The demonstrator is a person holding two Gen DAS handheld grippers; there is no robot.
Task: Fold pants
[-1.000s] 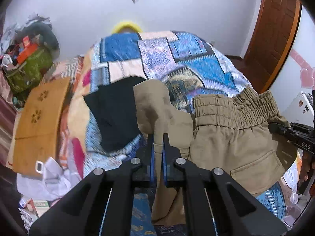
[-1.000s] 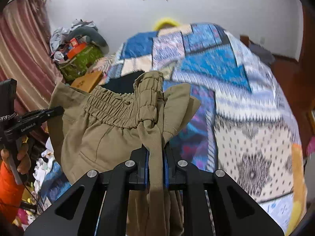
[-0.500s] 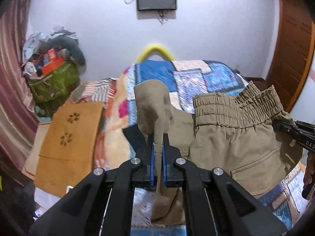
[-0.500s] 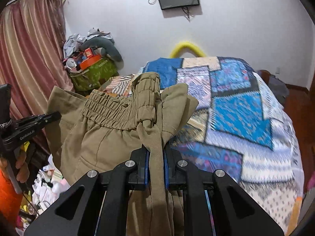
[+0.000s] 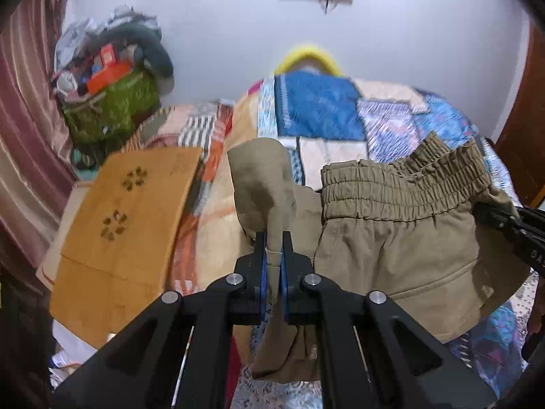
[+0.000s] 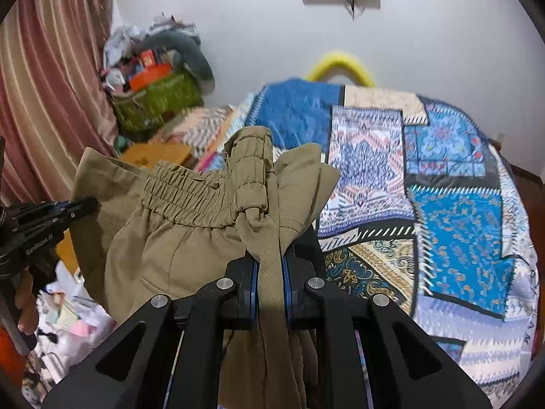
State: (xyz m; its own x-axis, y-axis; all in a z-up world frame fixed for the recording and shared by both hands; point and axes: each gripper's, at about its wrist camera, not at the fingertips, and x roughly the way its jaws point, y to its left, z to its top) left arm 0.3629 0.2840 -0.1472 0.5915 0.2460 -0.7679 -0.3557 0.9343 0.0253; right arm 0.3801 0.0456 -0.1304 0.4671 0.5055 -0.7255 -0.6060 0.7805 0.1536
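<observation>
Khaki pants (image 5: 402, 245) with an elastic waistband hang in the air between both grippers, above a bed with a patchwork quilt (image 5: 316, 112). My left gripper (image 5: 273, 238) is shut on one end of the waist fabric. My right gripper (image 6: 269, 259) is shut on the other end of the waistband, and the pants (image 6: 177, 238) spread to its left. The right gripper also shows at the right edge of the left wrist view (image 5: 490, 218), and the left gripper at the left edge of the right wrist view (image 6: 81, 204).
A wooden board (image 5: 126, 218) lies at the bed's left side. A green bag (image 5: 112, 109) stuffed with items stands against the far wall by a pink curtain (image 6: 44, 78). Clutter (image 6: 64, 320) lies on the floor at left. A wooden door (image 5: 524, 143) is at right.
Both grippers lifted and tilted up with the pants, so the far wall and screen came into view. The grips on the waistband are unchanged.
</observation>
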